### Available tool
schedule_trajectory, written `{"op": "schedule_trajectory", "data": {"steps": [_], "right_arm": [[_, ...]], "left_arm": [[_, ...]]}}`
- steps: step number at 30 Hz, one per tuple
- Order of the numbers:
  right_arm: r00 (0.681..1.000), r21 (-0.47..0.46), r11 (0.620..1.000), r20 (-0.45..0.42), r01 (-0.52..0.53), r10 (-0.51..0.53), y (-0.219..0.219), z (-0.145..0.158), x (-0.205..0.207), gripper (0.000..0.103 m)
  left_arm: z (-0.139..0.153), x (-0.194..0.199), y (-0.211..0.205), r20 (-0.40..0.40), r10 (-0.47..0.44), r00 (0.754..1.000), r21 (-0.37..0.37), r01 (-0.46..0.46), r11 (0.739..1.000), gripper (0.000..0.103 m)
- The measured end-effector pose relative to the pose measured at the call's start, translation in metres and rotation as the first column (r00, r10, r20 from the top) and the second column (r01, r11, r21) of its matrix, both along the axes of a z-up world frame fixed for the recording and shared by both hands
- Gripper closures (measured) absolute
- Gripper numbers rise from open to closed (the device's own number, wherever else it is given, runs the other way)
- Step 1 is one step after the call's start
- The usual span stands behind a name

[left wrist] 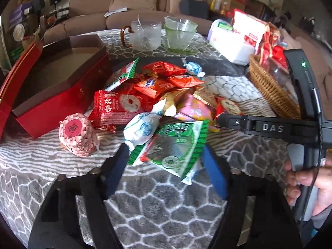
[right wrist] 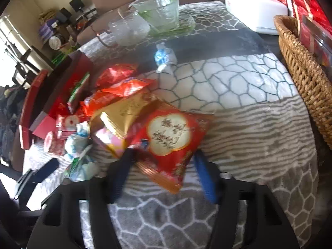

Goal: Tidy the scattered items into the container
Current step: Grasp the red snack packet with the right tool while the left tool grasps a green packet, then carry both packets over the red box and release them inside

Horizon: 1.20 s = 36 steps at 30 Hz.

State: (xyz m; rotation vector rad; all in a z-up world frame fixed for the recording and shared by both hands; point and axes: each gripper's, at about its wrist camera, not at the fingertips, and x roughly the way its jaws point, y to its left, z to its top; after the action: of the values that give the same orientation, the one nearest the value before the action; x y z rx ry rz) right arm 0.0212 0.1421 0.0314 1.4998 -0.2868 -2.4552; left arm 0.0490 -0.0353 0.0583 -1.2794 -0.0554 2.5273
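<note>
A heap of snack packets (left wrist: 157, 87) lies on the grey patterned cloth beside an open red box (left wrist: 51, 78). My left gripper (left wrist: 166, 159) is shut on a green-and-white packet (left wrist: 176, 145) at the heap's near edge, one pad on each side. A blue-and-white wrapped candy (left wrist: 141, 130) and a pink patterned round pack (left wrist: 76, 137) lie just left of it. My right gripper (right wrist: 164, 170) is shut on a red packet with a white flower-shaped label (right wrist: 170, 134), next to a gold packet (right wrist: 122, 112). In the left wrist view the right gripper (left wrist: 220, 120) reaches in from the right.
A wicker basket (right wrist: 307, 78) with red packets stands at the right edge. A clear glass cup (left wrist: 145, 35), a green glass bowl (left wrist: 179, 33) and a white tissue box (left wrist: 228, 43) stand at the back. One candy (right wrist: 164, 57) lies apart. A brown sofa is behind.
</note>
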Motion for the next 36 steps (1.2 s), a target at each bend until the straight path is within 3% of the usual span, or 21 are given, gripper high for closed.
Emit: {"op": "schedule_trajectory", "data": {"steps": [1, 8, 14, 19, 30, 36], "right_arm": [[1.000, 0.003, 1.000, -0.004, -0.004, 0.004, -0.001, 0.002, 0.001, 0.053], [1.000, -0.022, 1.000, -0.030, -0.002, 0.001, 0.009, 0.014, 0.005, 0.083], [0.998, -0.008, 1.000, -0.066, -0.014, 0.014, 0.009, 0.031, 0.015, 0.088], [0.995, -0.002, 1.000, -0.098, -0.019, 0.018, 0.011, 0.049, 0.023, 0.092], [0.988, 0.003, 0.998, -0.148, -0.055, 0.055, 0.002, 0.086, 0.045, 0.093], [0.977, 0.014, 0.992, -0.174, -0.127, 0.127, -0.028, 0.110, 0.038, 0.093]], "left_arm": [[0.000, -0.001, 0.000, 0.007, -0.005, 1.000, 0.004, 0.005, 1.000, 0.078], [0.005, -0.004, -0.014, 0.039, 0.007, 0.999, 0.096, -0.011, 0.995, 0.088], [0.022, -0.002, -0.026, 0.025, 0.020, 0.999, 0.129, -0.023, 0.991, 0.098], [0.042, 0.005, -0.038, 0.004, 0.038, 0.999, 0.166, -0.038, 0.985, 0.098], [0.077, 0.018, -0.055, -0.040, 0.058, 0.997, 0.161, -0.051, 0.986, 0.098], [0.098, 0.005, -0.082, -0.042, 0.097, 0.994, 0.154, -0.089, 0.984, 0.098]]}}
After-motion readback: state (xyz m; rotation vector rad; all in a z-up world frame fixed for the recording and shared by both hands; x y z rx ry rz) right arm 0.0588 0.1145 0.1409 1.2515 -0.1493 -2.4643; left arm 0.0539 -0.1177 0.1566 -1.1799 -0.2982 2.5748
